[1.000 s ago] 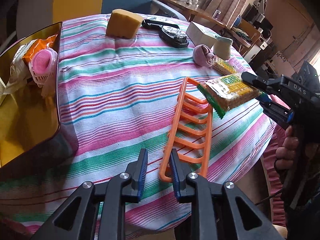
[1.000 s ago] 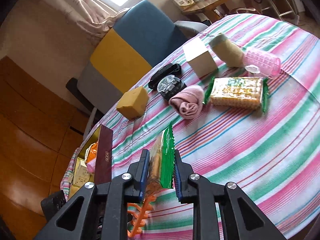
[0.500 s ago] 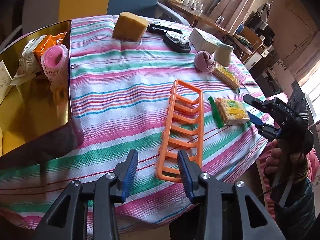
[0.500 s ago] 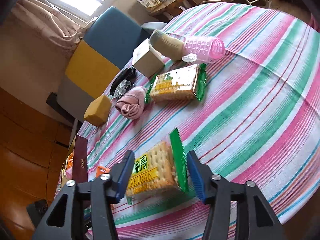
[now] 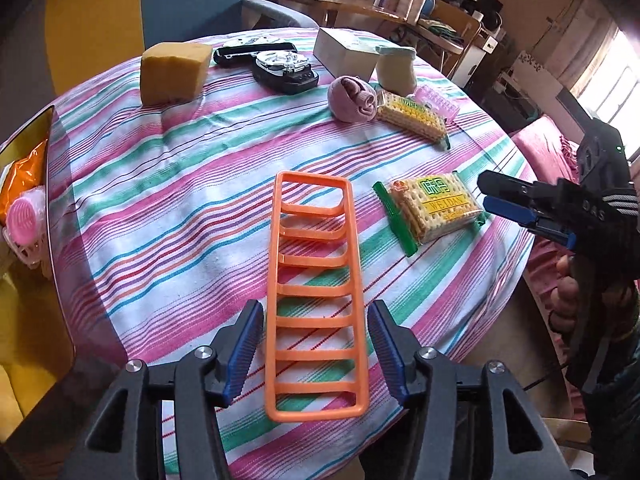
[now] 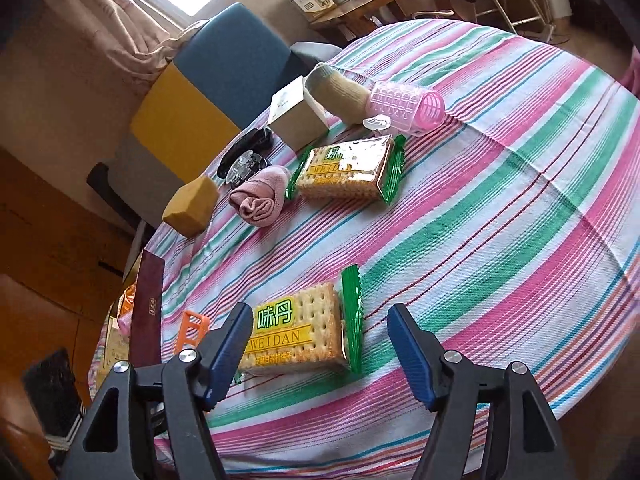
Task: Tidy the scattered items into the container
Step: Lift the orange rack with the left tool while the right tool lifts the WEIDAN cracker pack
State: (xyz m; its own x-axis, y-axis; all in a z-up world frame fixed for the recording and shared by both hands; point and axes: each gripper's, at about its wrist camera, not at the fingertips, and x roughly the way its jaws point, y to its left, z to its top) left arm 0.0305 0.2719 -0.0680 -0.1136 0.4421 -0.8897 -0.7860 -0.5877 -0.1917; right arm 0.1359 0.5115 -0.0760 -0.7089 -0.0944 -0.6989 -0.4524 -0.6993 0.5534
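While the left wrist camera looked down over the striped tablecloth [image 5: 168, 184], the left gripper [image 5: 316, 350] was opening, its blue pads standing on either side of the near end of an orange plastic rack [image 5: 316, 292] without pressing it; the rack lay flat on the cloth. To the right, a cracker packet [image 5: 432, 208] lay flat just beyond the tips of the right gripper [image 5: 486, 196], held by a hand [image 5: 568, 292]. At the left edge stood the container [image 5: 52, 264], with a pink roller [image 5: 24, 216] and an orange packet [image 5: 26, 172] inside.

In the right wrist view, the right gripper [image 6: 320, 348] was opening and released, the cracker packet [image 6: 296, 336] lying on the cloth between its spread jaws, untouched by the right pad. Farther off lay a second cracker packet [image 6: 348, 172], a rolled pink cloth [image 6: 260, 200] and a yellow sponge [image 6: 192, 208].
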